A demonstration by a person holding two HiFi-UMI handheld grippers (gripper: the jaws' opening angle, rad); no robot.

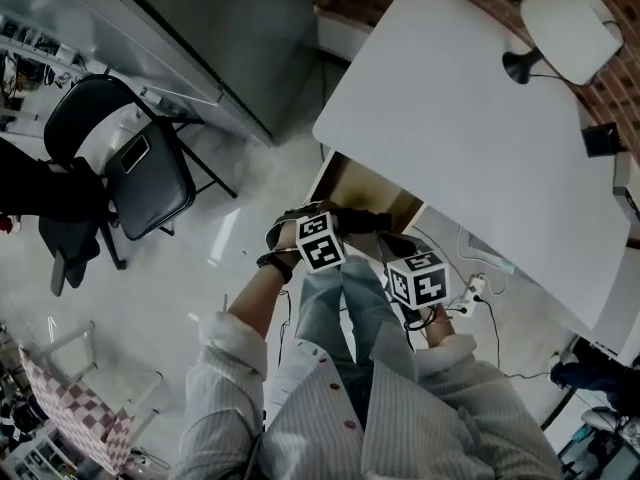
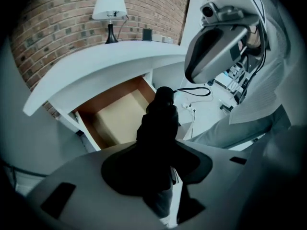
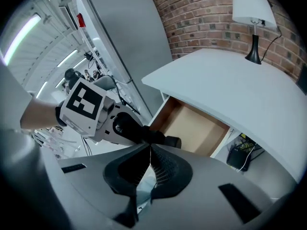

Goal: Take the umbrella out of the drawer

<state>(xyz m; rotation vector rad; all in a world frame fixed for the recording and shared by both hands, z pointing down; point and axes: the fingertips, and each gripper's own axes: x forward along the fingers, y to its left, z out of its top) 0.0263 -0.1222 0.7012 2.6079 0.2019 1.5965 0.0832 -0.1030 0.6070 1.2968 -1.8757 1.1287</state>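
- The left hand-held gripper [image 2: 159, 169] clamps the umbrella [image 2: 160, 116]; the right hand-held gripper [image 3: 150, 150] has its jaws together on nothing.
- Grip firmly and lift clear of the drawer [image 2: 117, 119] beyond the tips.

Right gripper [image 3: 150, 147] jaws meet tip to tip. From tips: umbrella [image 3: 164, 139] end at 12 o'clock, left gripper [image 3: 125, 126] clamping it at 10, open drawer [image 3: 196, 123] at 2.

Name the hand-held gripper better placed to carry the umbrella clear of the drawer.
Left, probably. The left hand-held gripper clamps the black umbrella around its thick body, already out of the open drawer. The right hand-held gripper is closed only at its tips beside the umbrella's end.
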